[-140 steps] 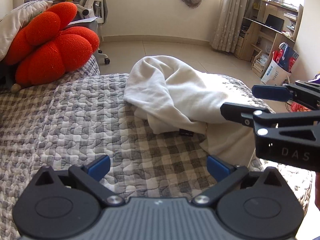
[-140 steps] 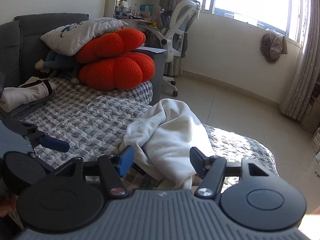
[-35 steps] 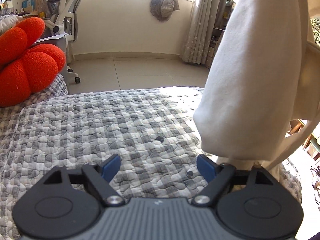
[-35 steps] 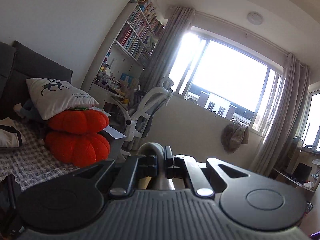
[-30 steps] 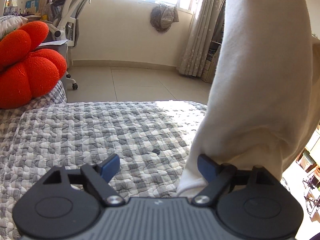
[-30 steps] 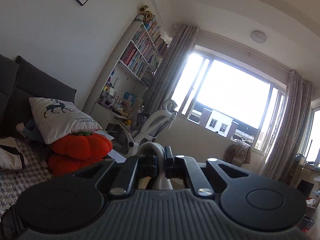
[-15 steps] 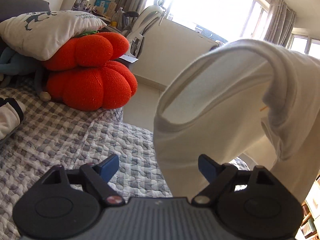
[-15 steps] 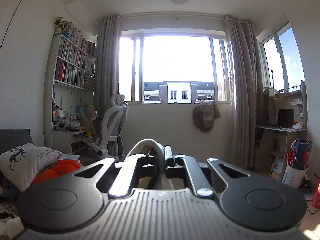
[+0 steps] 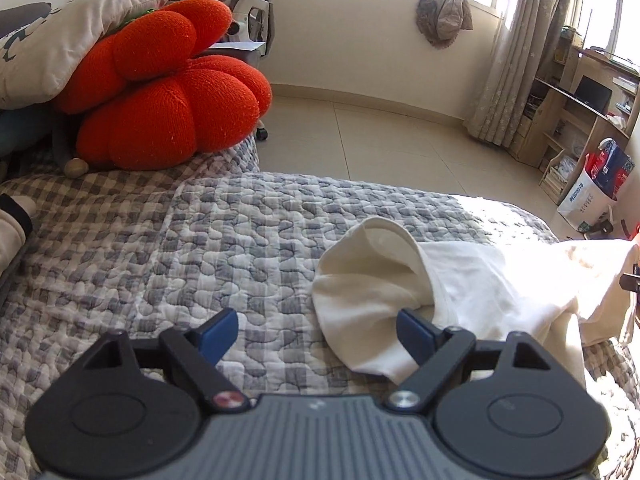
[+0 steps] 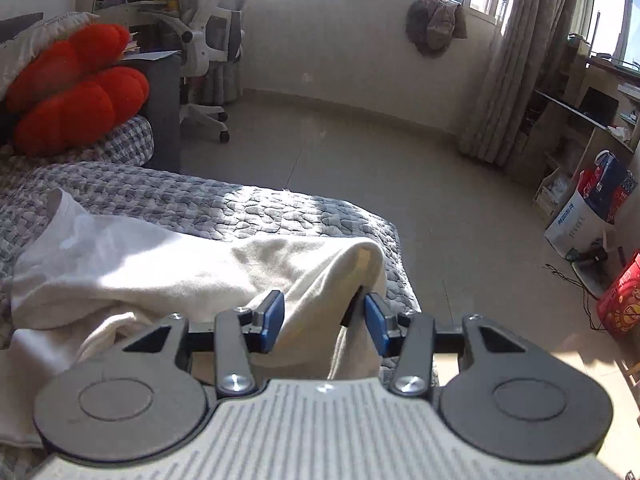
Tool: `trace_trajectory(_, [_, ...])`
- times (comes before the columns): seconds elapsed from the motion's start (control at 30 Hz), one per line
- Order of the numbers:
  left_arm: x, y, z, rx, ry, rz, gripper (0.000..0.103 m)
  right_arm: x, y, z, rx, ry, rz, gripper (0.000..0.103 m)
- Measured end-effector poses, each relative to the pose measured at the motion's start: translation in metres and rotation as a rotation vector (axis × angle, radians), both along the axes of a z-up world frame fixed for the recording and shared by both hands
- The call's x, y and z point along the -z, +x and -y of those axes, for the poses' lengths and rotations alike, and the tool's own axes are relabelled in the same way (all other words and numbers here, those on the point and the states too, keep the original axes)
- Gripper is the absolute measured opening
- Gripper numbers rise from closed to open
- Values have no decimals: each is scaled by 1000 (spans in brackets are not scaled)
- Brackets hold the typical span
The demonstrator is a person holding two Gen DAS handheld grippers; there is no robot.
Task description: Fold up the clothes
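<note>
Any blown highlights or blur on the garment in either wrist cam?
Left wrist: sunlight clips the white garment at right, folds lost. Right wrist: same glare on its left part; red cushion soft; fisheye bends the edges in both.

The left gripper (image 9: 316,330) is held low and roughly level, pointing forward. Its jaws are spread wide, the blue pads (image 9: 218,328) well apart, and nothing is clamped between them, though the right-hand pad touches cloth. The right gripper (image 10: 324,322) is also low and level, pointing forward. Its jaws stand parted, less widely than the left's, and its blue pads (image 10: 272,316) flank a fold of cloth without pinching it.
</note>
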State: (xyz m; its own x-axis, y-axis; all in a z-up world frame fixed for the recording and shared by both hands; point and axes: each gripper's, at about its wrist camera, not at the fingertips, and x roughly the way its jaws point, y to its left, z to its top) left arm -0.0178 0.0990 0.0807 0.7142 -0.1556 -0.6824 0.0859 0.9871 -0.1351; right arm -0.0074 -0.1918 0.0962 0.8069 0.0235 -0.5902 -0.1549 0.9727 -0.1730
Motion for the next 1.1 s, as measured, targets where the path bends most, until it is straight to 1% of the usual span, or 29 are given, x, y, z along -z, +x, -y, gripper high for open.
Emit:
trace_trajectory(0.03, [3,0,1,0,3,-15,87,3,-4,-16,-87,-37,-1,65])
trace_trajectory(0.07, [5,1,2,1,8,-24,87,6,-9,-34,-169,-104,4,67])
trace_trajectory(0.1, [8,2,1,3,12,-35,88,10,-14,-52,-235,-177,25,69])
trace_trajectory(0.13, [11,4,1,0,10,-47,90,13,-19,-68,-284,-228,48,70])
trace_trajectory(0.17, [14,7,-2,-7,-1,-57,91,16,-23,-82,-336,-248,57,70])
trace_trajectory(0.2, [16,9,-4,-16,-15,-62,92,18,-26,-93,-383,-247,53,70])
trace_trajectory(0.27, [21,12,-7,-32,-53,-77,92,25,-26,-115,-476,-247,27,70])
trace_trajectory(0.33, [27,15,-6,-28,-56,-98,92,33,-25,-133,-515,-285,22,70])
trace_trajectory(0.43, [35,18,1,-7,-3,-109,92,44,-21,-149,-522,-336,26,70])
trace_trajectory(0.53, [35,19,0,-14,-15,-102,92,54,-19,-160,-551,-348,13,70])
trace_trajectory(0.57, [34,19,-1,-18,-27,-99,92,55,-20,-163,-556,-355,10,65])
trace_trajectory(0.6, [34,20,-1,-18,-35,-95,92,55,-20,-165,-547,-359,10,48])
trace_trajectory(0.63, [33,20,0,-14,-34,-91,92,55,-19,-166,-531,-360,11,35])
trace_trajectory(0.67, [33,19,1,-10,-32,-86,92,51,-17,-163,-506,-348,25,11])
trace_trajectory(0.7, [32,18,1,-5,-28,-82,92,45,-15,-159,-478,-330,46,8])
trace_trajectory(0.87, [30,15,3,3,-28,-67,91,5,-15,-130,-331,-197,177,6])
trace_trajectory(0.9, [30,15,4,6,-30,-65,91,-2,-16,-123,-306,-174,198,2])
trace_trajectory(0.93, [31,15,6,14,-30,-64,91,-7,-17,-118,-283,-160,214,2])
trace_trajectory(1.0, [33,14,11,30,-30,-62,91,-14,-20,-109,-245,-137,228,2])
trace_trajectory(1.1, [38,16,17,45,-31,-62,88,-12,-19,-100,-229,-93,197,2])
